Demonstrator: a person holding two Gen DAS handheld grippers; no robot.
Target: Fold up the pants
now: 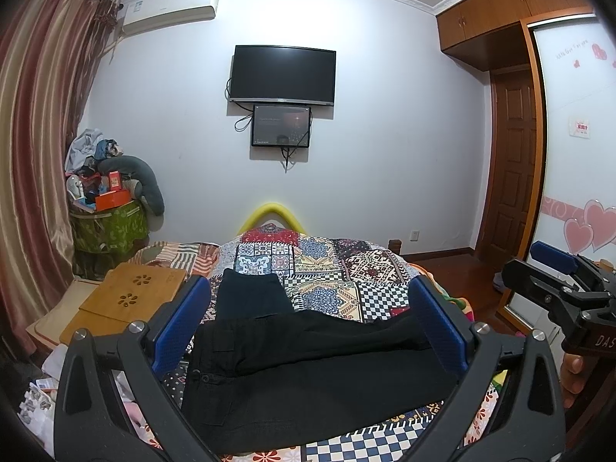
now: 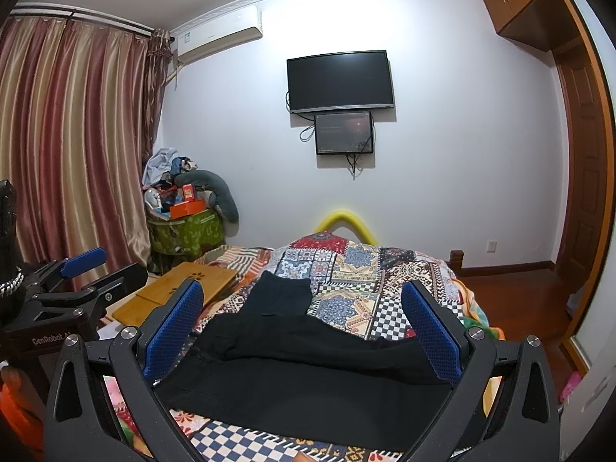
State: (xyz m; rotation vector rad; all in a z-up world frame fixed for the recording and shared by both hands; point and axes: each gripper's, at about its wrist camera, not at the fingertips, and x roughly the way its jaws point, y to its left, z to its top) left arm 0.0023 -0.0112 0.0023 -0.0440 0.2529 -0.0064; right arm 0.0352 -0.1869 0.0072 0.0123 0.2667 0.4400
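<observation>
A bed under a patchwork quilt (image 1: 327, 265) fills the room's middle, with black pants (image 1: 308, 369) laid across its near end, waistband and button at 9 o'clock and the legs running out toward 3 o'clock. A second dark garment (image 1: 250, 292), already squared into a small stack, lies on the quilt just beyond the pants at 11 o'clock. A bamboo lap tray (image 1: 134, 288) sits at the bed's edge at 9 o'clock. Both tools hang above the pants with nothing in them: the left gripper (image 1: 308, 331) has its blue pads spread wide, and the right gripper (image 2: 304, 331) is likewise released, its jaws framing the cloth without touching it. Each tool shows at the margin of the other's view, at 3 o'clock from the left wrist and 9 o'clock from the right. The pants look flat and unfolded or nearly so, so the work appears to be at its opening step; the next move likely calls for lowering both tools and pinching one end to carry it over the other
</observation>
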